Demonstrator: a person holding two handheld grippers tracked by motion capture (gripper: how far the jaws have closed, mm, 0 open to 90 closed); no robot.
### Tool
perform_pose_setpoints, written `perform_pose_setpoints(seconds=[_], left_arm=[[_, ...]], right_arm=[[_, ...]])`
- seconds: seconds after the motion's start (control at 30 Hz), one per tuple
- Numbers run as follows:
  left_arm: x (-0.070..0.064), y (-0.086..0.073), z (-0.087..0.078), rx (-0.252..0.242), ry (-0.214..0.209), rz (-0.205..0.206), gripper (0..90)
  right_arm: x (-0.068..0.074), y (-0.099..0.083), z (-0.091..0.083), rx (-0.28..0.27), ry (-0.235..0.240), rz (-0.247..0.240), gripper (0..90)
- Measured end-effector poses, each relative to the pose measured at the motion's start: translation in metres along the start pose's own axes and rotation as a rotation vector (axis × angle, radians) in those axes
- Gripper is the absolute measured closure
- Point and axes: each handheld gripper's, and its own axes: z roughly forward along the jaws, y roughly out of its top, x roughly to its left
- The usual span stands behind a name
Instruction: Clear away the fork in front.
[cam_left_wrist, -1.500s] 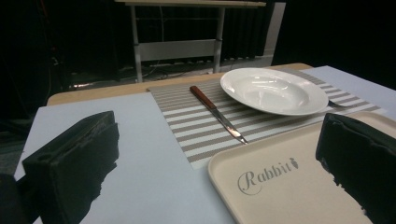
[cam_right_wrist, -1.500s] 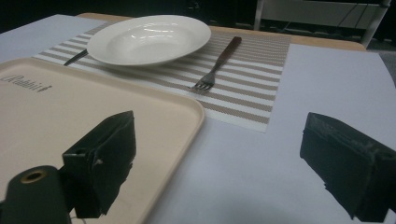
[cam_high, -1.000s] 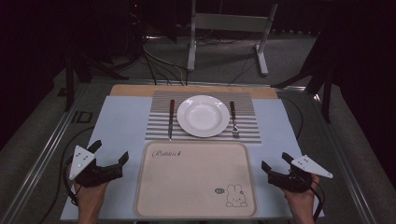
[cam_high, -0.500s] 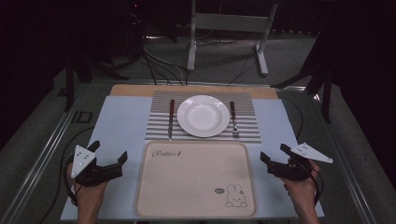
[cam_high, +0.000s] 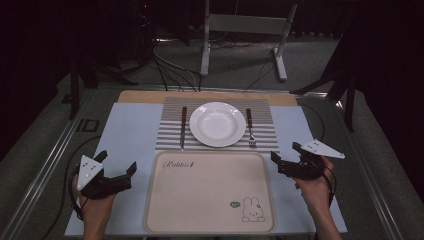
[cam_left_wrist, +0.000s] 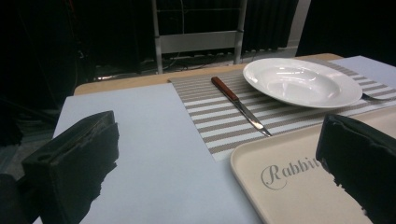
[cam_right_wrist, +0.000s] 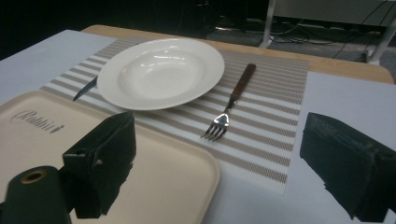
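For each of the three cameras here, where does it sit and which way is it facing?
High view: above the person's side, looking forward and down on the tray; both hands, left gripper and right gripper show.
Left gripper view: low at the table's left, facing the knife and plate; its open jaws show.
Right gripper view: low at the right, facing the fork; its open jaws show.
All views share plate and tray.

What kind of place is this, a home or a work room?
Probably a lab or studio set up as a dining spot, not a home. A plate, knife and fork lie on a striped mat, but cables and a metal stand fill the dark floor behind.
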Motion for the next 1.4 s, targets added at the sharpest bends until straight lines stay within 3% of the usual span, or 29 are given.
perform_pose_setpoints(seconds=[0.27,1.0,1.4], left_arm=[[0.0,-0.001,0.001,0.003,0.007,0.0,0.0],[0.0,-0.001,0.002,0.003,0.034,-0.002,0.0],[-0.001,-0.001,0.003,0.009,0.046,0.011,0.0]], right_arm=[[0.005,0.015,0.014,0.018,-0.014,-0.01,11.0],[-0.004,0.049,0.044,0.073,-0.056,-0.032,10.8],[-0.015,0.061,0.064,0.097,-0.08,0.004,10.9]])
